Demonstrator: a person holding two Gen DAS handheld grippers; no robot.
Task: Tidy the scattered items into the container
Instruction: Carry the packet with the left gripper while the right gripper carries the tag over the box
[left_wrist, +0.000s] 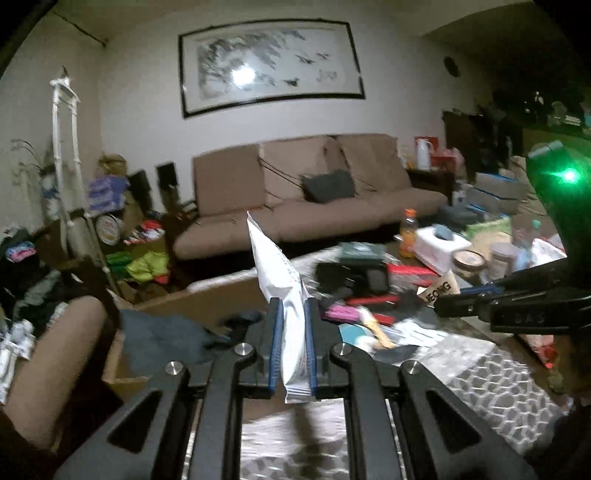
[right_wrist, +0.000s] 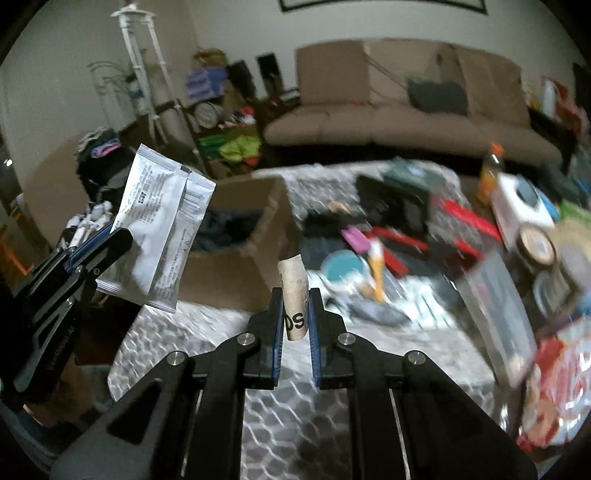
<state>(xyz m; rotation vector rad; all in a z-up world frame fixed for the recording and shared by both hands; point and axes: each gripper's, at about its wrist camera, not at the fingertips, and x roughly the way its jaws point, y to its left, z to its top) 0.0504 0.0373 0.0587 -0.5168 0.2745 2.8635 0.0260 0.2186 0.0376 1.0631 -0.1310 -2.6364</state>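
The cardboard box, open-topped with dark cloth already inside, sits at the near left edge of the patterned table, which puts it within easy reach of both hands for dropping things in. The left gripper is pinching a white foil sachet by its lower end, so the packet stands up and leans away between the blue pads. In the right wrist view the same sachet hangs just left of the box and near its open top, a placement that looks like a carry toward the drop. Fine print and a small barcode cover its back, but the lettering is too small and blurred to read.

The right gripper is clamped on a small brown cardboard tag, curled lengthwise, held near its lower end so most of it sticks up past the fingertips. Black letters show on it: "OS" in the right wrist view, and what looks like "EONG" in the left wrist view, where the tag pokes out leftward. The full word cannot be made out.

Still scattered on the table to the right lie a pink item, red flat pieces, a teal dish, an orange drink bottle, a white tissue box and round lidded tins, so by my judgement much tidying remains. A brown sofa stands beyond, under a framed ink painting.
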